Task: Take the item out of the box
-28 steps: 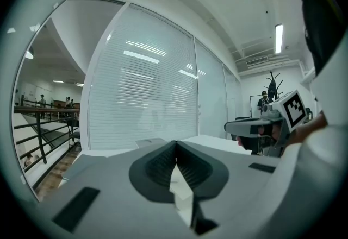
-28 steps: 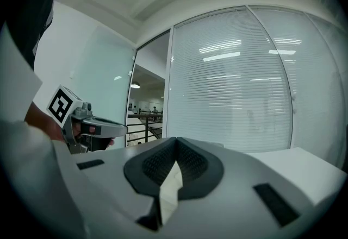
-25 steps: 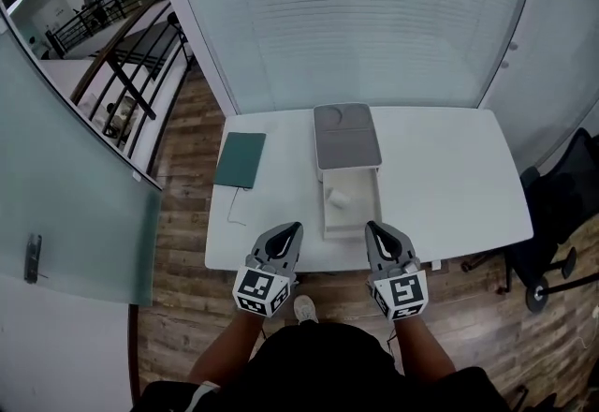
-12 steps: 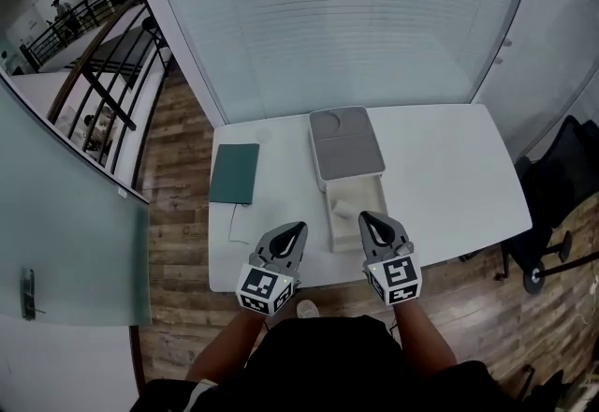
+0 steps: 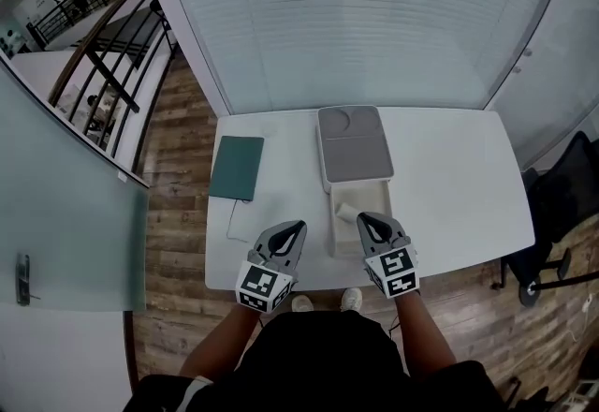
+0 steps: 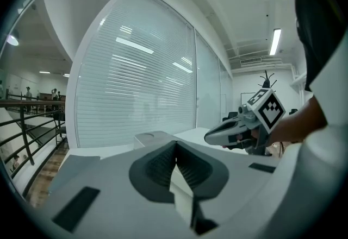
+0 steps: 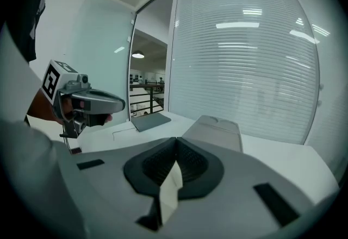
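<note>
I hold both tools over the near edge of the white table [image 5: 449,185], and neither seems to touch anything. The left gripper [image 5: 293,230] has its jaws pressed together with nothing between them. The right gripper [image 5: 368,220] is closed the same way and empty.

The pale grey rectangular box [image 5: 354,153] lies mid-table with its lid toward the far edge, so its white open tray [image 5: 329,225] shows on the near side. The small white rounded item [image 5: 345,211] lies in that tray by its left wall, near the right gripper's tip. A dark green flat notebook [image 5: 237,167] lies toward the left edge, well apart.

As I judge it, the step in hand is the reach. I should spread the right jaws before they cross the tray's rim. Coming in from above keeps the walls from blocking the pads, and I can then straddle the item evenly. The left gripper could steady the box if it slides.
</note>
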### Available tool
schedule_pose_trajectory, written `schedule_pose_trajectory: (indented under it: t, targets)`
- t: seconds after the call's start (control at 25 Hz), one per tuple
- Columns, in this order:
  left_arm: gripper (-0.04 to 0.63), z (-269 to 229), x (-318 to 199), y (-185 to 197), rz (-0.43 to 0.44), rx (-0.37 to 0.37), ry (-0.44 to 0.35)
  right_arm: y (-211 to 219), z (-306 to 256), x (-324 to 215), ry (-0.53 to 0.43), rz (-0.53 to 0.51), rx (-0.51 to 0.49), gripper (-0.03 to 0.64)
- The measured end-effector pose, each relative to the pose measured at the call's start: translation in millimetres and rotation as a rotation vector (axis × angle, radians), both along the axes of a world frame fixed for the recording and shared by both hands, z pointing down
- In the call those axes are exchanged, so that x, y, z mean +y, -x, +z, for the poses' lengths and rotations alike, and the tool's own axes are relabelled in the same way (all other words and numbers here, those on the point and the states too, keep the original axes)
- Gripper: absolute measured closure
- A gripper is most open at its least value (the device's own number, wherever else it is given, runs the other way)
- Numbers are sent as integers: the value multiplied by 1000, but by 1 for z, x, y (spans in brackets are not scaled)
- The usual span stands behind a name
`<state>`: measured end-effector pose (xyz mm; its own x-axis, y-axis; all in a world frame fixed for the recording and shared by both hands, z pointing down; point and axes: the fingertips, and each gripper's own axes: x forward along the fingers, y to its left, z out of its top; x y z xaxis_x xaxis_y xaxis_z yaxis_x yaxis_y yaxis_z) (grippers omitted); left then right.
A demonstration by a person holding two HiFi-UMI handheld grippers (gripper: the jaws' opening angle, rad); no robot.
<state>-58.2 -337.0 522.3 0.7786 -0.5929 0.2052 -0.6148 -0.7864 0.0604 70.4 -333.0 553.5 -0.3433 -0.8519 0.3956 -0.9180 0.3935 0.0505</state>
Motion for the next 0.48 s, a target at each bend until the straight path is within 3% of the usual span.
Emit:
schedule_pose_trajectory:
  t: [0.2, 0.48]
  targets:
    - [583, 6, -7, 5, -57, -1, 25, -4, 30, -13, 124, -65, 41, 578]
    - [583, 19, -6, 13, -122, -11, 62, 7, 78, -21, 308, -231, 183, 421]
